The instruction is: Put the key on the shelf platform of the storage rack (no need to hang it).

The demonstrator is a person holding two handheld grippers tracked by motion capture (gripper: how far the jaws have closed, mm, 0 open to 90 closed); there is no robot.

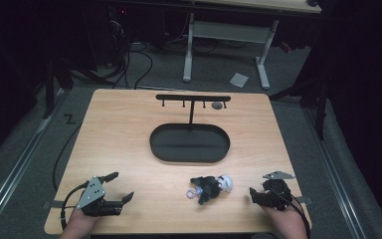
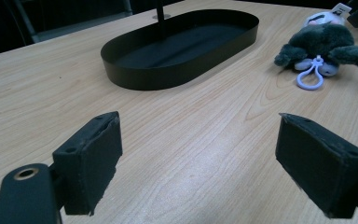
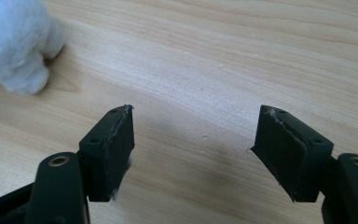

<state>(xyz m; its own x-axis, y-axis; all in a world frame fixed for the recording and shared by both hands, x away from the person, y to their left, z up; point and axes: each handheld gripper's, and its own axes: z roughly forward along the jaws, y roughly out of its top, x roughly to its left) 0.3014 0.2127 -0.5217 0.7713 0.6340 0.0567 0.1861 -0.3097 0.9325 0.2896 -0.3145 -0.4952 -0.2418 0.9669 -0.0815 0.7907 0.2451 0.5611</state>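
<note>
Pale wood grain covers the desk (image 1: 129, 129), the biggest thing here, and on its middle sits a black oval tray (image 1: 189, 143) with a thin T-shaped hook rack (image 1: 193, 98) rising from its far rim; one small grey thing hangs near the rack's right end, too small to identify.

Nearer the person lies the plush keychain toy (image 1: 210, 186), a dark furry body with a white-and-pink part at its right end and a lilac clip (image 1: 192, 193) at its left. Its long axis runs roughly left to right across the desk, parallel to the near edge.

The right gripper (image 1: 256, 195) is just beside the toy's white end, jaws parted with nothing between them; in the right gripper view only bare wood lies between the pads, and white fluff (image 3: 14, 42) sits off to the upper left, cut off by the frame. So the toy lies left of and slightly beyond those jaws, and this hand is clearly the nearer one.

The left gripper (image 1: 122, 188) rests well apart from the toy, jaws spread wide and empty.

The toy's shape is hard to read: limbs and face merge in the dark fur.
</note>
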